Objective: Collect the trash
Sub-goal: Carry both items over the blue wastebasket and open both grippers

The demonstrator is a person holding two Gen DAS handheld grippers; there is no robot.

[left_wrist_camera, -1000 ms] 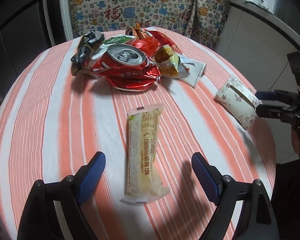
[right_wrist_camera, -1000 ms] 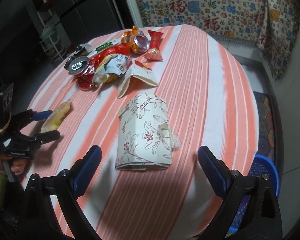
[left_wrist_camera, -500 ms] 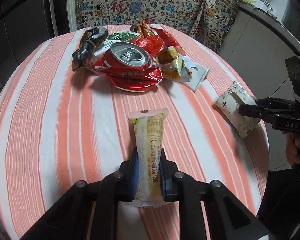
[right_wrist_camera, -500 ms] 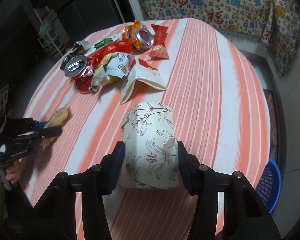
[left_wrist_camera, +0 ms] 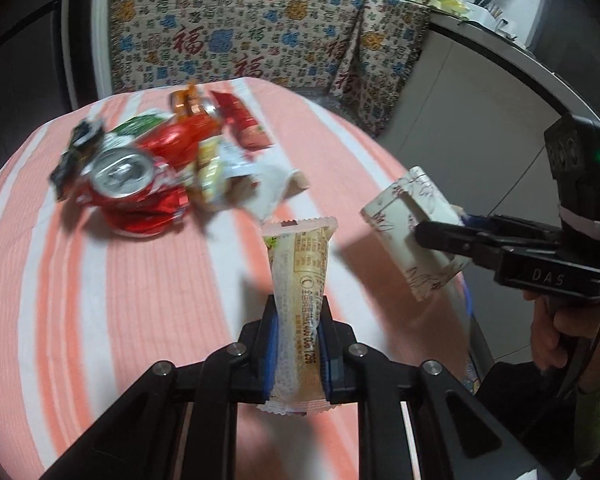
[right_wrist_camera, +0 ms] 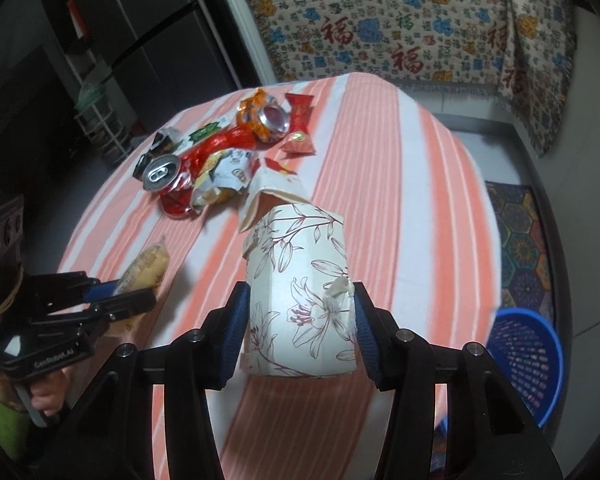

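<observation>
Wrapper [left_wrist_camera: 298,304] clamped in left gripper [left_wrist_camera: 298,354] | long axis pointing away, upward

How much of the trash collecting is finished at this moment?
Nothing is visibly binned yet. The left gripper holds the pale yellow snack packet, the right gripper the white floral paper box. The pile of crushed cans and wrappers is left on the striped table.

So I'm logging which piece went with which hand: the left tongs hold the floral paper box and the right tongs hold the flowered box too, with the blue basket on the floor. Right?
Not quite. The left tongs are shut on the pale yellow snack packet, as the left wrist view shows. The right tongs do hold the floral paper box, and the blue basket is on the floor.
</observation>
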